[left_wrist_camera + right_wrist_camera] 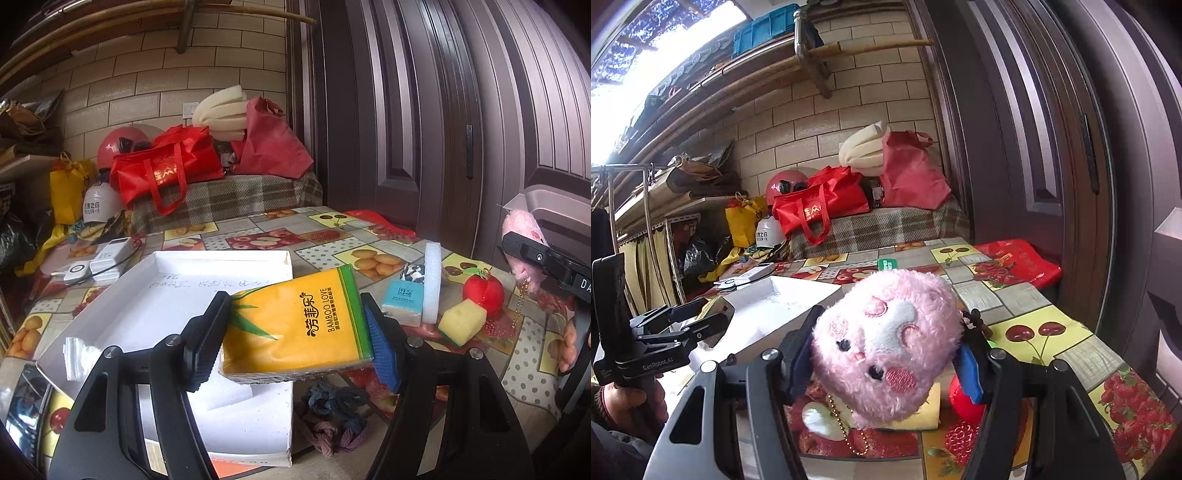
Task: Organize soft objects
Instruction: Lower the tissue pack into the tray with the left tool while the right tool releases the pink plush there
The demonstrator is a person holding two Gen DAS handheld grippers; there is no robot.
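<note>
Left gripper point(297, 334): jaws clamped on yellow tissue pack point(295, 328), held over white tray point(184, 280) | pack: light, yielding, slick film; grip flanks | Right gripper point(886, 363): jaws squeezing pink plush toy point(886, 347) above counter point(1034, 332) | plush: compressible; hold mid-body.

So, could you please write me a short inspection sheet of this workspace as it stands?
Surface: table under a fruit-print cloth.
Job's things: white box open; yellow tissue pack above it; pink plush held up; blue tissue packet, foam strip, yellow sponge, red plush fruit, cord bundle on the cloth.
Clutter: power bank.
Grippers: left gripper clamps the pack; right gripper clamps the plush.
Cables: one at the power bank.
Surroundings: red bags, helmet, door.
</note>
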